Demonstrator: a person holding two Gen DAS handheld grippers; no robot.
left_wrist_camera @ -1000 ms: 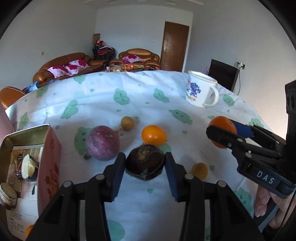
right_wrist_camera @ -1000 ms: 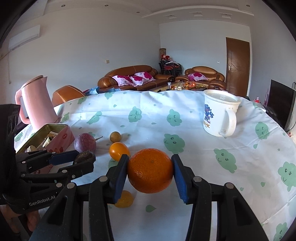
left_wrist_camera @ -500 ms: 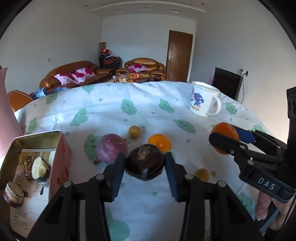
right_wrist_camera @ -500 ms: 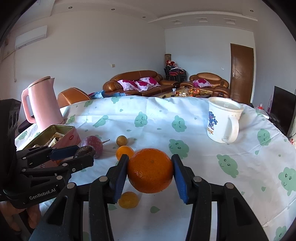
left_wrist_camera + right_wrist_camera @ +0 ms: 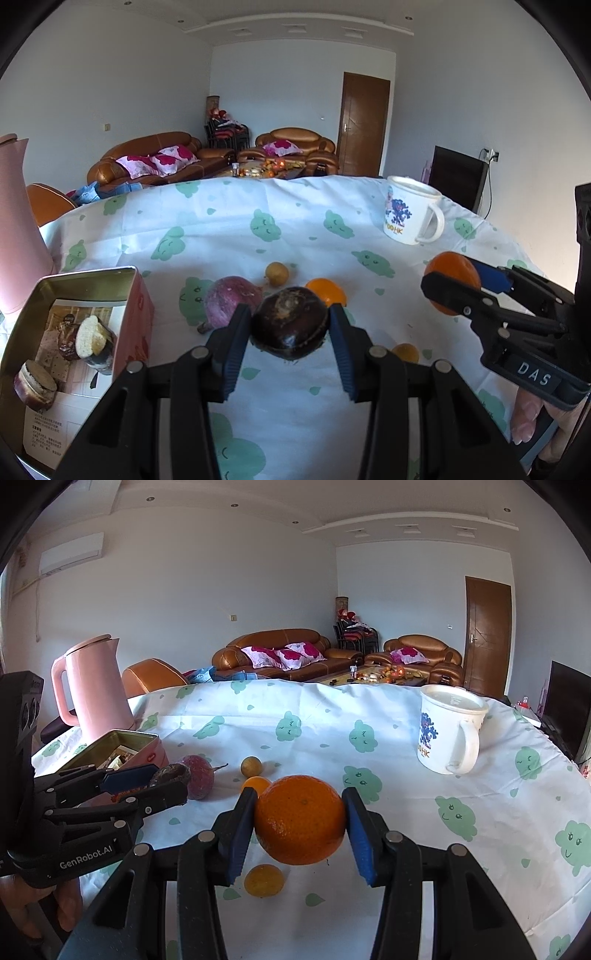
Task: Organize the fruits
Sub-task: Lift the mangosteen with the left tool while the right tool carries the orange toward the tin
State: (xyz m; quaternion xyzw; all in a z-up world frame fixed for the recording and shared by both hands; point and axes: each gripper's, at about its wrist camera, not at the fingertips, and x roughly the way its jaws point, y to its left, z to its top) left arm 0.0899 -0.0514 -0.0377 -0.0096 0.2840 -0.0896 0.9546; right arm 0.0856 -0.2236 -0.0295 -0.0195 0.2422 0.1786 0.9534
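My left tool (image 5: 290,328) is matt black plastic with ribbed blue pads, and it clamps a dark fruit (image 5: 290,323) whose skin is glossy and a little scuffed on top. My right tool (image 5: 299,827) has the same finish around an orange (image 5: 300,819) with fine dimpled peel. The bench (image 5: 406,812) wears a smooth, creased cloth. Left of the dark fruit, the tin (image 5: 74,284) shows dull brushed metal inside and holds printed paper. Beyond the orange, the mug (image 5: 448,734) looks glazed and shiny.

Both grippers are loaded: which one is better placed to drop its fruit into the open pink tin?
Left. The left gripper, clamping the dark brown fruit, sits beside the tin; the right gripper holds its orange farther away.
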